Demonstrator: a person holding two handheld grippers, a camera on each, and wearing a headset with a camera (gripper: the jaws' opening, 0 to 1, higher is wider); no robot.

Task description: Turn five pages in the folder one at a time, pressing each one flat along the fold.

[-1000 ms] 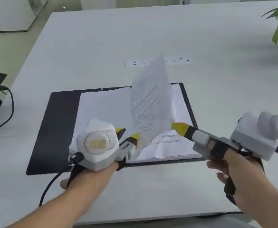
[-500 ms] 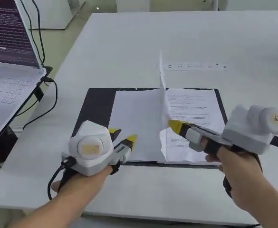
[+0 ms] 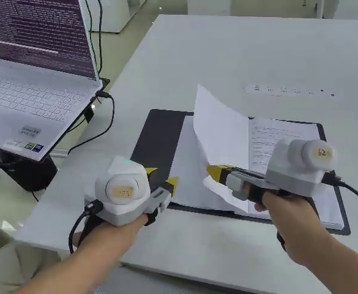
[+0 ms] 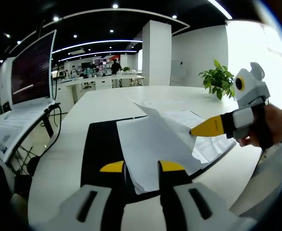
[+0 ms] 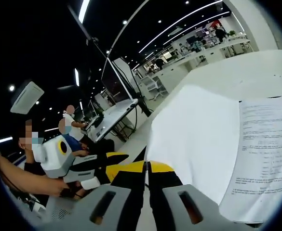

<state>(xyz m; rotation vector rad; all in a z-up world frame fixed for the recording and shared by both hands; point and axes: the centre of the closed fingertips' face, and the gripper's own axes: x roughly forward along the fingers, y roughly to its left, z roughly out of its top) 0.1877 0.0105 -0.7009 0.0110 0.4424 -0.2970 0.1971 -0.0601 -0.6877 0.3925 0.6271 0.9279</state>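
While the right gripper [image 3: 215,174] has its jaws pinched shut on the near edge of one page [image 3: 218,131], that sheet stands lifted and curled over the fold of the folder [image 3: 157,138]. Folder lies open on the white table [image 3: 227,55], black cover flat, and a printed page [image 3: 270,138] is exposed on its right half. Left gripper [image 3: 160,177] hovers just off the folder's near-left edge, jaws slightly apart, nothing between them. Laptop [image 3: 38,79] sits off the table's left side, screen lit.
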